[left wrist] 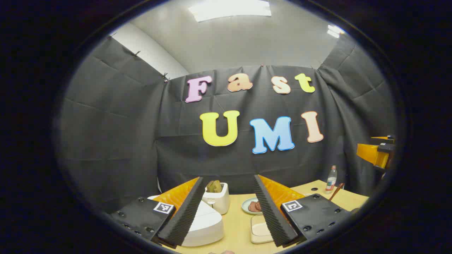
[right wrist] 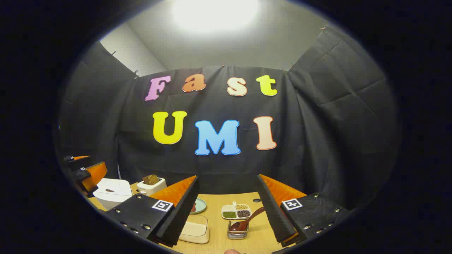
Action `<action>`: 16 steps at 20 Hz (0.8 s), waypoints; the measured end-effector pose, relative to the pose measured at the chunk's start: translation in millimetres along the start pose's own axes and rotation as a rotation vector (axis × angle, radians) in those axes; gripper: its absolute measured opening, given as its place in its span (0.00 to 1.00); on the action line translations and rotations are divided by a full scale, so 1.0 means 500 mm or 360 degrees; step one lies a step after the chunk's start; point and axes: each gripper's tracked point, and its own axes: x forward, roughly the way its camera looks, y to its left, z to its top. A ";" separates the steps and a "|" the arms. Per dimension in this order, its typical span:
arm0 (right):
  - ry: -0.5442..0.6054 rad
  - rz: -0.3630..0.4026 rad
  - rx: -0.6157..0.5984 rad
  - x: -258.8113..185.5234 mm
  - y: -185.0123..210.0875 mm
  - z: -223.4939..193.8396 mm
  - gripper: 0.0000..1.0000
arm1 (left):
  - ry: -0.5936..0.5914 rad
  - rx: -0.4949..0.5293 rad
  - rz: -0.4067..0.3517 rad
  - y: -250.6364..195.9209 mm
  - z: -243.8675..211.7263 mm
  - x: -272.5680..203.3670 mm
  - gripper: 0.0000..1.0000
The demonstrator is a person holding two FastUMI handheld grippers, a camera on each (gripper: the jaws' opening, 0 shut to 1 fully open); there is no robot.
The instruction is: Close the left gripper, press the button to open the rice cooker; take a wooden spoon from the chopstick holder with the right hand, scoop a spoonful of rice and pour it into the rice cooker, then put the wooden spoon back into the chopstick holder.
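The white rice cooker [left wrist: 203, 225] sits low on the wooden table with its lid down, just past my left gripper [left wrist: 229, 178], which is open and holds nothing. In the right gripper view the cooker [right wrist: 113, 192] stands at the far left. A wooden spoon [right wrist: 247, 220] leans in a small wire chopstick holder [right wrist: 237, 233] between the fingers of my right gripper [right wrist: 227, 177], which is open and apart from it. A shallow tray of white rice [right wrist: 193, 228] lies left of the holder, and it shows as the rice tray [left wrist: 260, 230] in the left gripper view.
A white toaster [left wrist: 217, 197] with bread stands behind the cooker. Near it are a small plate [left wrist: 251, 206] and a divided dish of grains [right wrist: 236, 211]. A bottle [left wrist: 331, 179] stands at the table's far right. Black cloth walls close in the back and sides.
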 end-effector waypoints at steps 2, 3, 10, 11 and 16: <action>-0.0013 -0.0004 -0.0019 0.003 0.005 0.005 0.97 | -0.0004 0.0006 0.0006 0.011 -0.001 -0.001 0.92; -0.0013 -0.0005 -0.0011 0.001 0.005 0.002 0.97 | -0.0005 0.0009 0.0007 0.014 -0.003 0.002 0.92; -0.0002 0.0005 -0.0020 0.013 0.020 0.000 0.97 | 0.0012 0.0022 0.0044 0.040 -0.018 0.001 0.92; 0.0003 0.0005 -0.0017 0.012 0.020 -0.005 0.97 | 0.0011 0.0025 0.0050 0.043 -0.018 -0.002 0.92; 0.0001 0.0008 -0.0009 0.014 0.023 -0.003 0.97 | 0.0002 0.0033 0.0067 0.049 -0.013 -0.001 0.92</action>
